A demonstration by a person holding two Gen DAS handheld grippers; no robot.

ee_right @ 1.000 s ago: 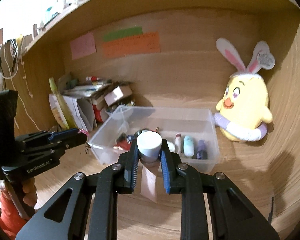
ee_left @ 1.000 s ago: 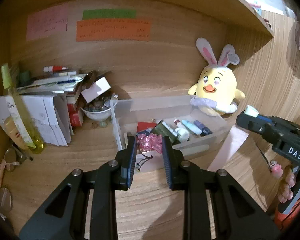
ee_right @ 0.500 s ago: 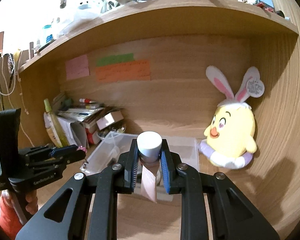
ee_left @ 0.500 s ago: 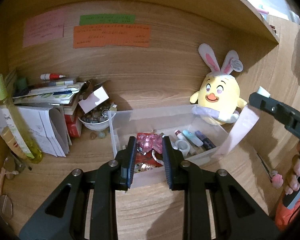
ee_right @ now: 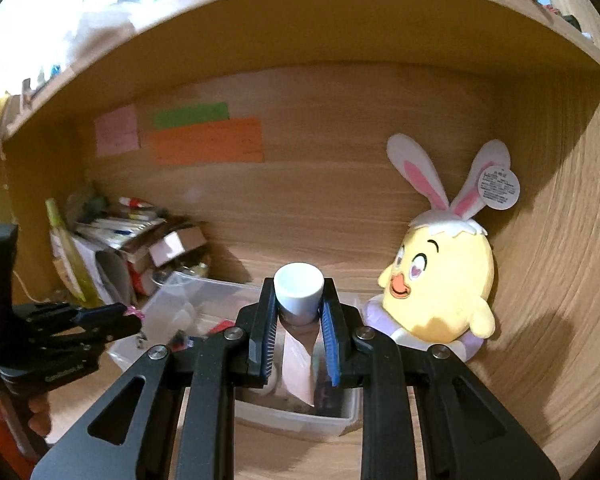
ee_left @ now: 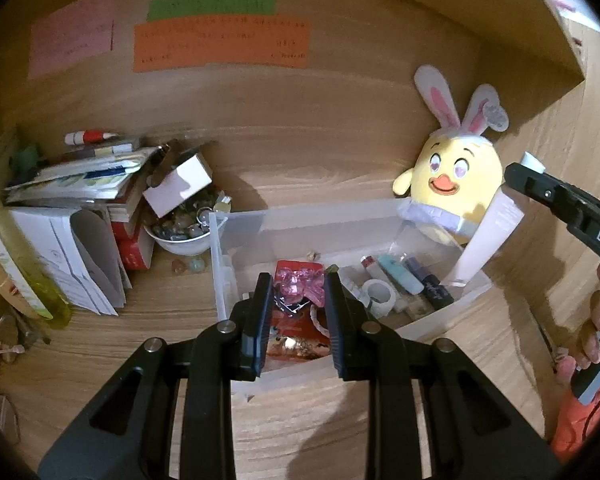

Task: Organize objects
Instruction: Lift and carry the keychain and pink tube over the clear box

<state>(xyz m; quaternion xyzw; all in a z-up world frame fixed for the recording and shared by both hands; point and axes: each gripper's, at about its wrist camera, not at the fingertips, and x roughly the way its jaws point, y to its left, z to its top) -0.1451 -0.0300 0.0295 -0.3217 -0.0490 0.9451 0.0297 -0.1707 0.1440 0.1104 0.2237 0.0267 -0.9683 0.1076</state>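
Two hand-held grippers above a clear bin (ee_left: 312, 216) on the desk (ee_left: 148, 336).
Left hand-held gripper (ee_left: 298, 286) is clamped on a pink trinket (ee_left: 300, 285); right hand-held gripper (ee_right: 299, 308) grips a white-capped tube (ee_right: 298, 294) over the bin, beside the plush chick (ee_right: 440, 292).

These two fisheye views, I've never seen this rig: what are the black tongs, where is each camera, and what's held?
No robot: a person holds a two-finger gripper in each hand, with a camera on each looking along its fingers. The left view shows the left gripper shut on a pink trinket above the clear bin, which holds small tubes and a tape roll. The right view shows the right gripper shut on a white-capped pink tube over the same bin. On the desk: a chick plush, a paper stack and a bowl.
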